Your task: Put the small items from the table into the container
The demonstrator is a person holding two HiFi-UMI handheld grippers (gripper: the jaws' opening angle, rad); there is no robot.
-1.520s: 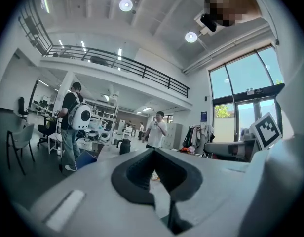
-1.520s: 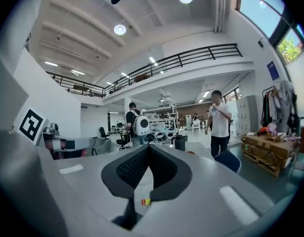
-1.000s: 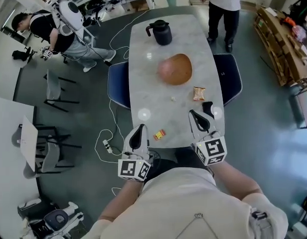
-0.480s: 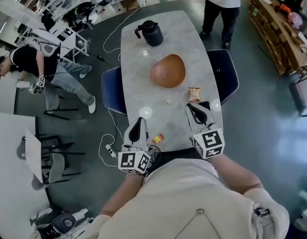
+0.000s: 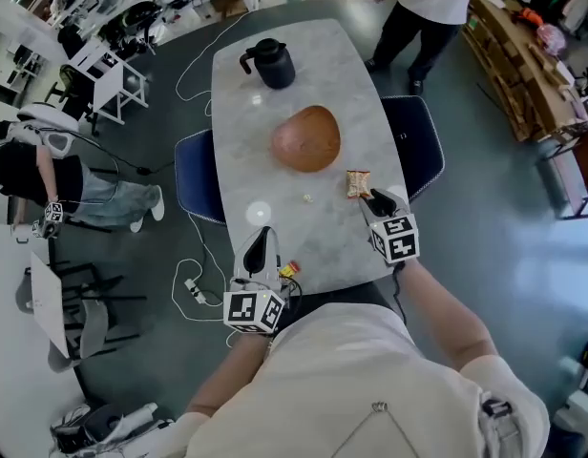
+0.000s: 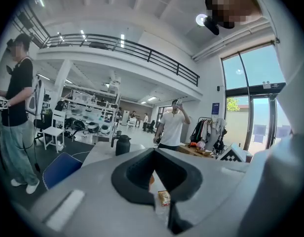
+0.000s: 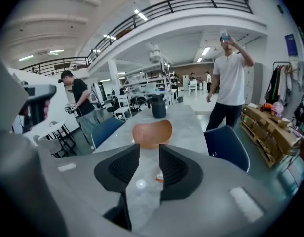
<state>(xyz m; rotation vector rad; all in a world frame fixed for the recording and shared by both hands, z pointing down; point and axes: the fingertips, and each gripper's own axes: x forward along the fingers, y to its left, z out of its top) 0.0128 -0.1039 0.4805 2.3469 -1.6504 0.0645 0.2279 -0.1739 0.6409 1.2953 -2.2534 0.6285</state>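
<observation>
On the marble table (image 5: 275,103) a brown bowl (image 5: 305,138) stands in the middle, seen ahead between the right jaws (image 7: 152,132). A small snack packet (image 5: 357,183) lies near the right edge. My right gripper (image 5: 374,199) sits just behind it, low over the table. Its jaws are opening, with only table between the pads; the packet (image 7: 159,177) peeks out past the right pad. A small red-and-yellow item (image 5: 290,271) lies at the near edge beside my left gripper (image 5: 262,239), which is shut and empty. A tiny white item (image 5: 307,197) lies mid-table.
A black kettle (image 5: 270,63) stands at the table's far end. Blue chairs (image 5: 194,175) (image 5: 415,146) flank the table. A person in a white shirt (image 5: 432,3) stands beyond the far right corner, another (image 5: 46,184) at the left. Cables (image 5: 194,280) trail on the floor.
My right gripper has moved forward and down to the snack packet, and its jaws have parted. My left gripper has shifted a little along the near table edge.
</observation>
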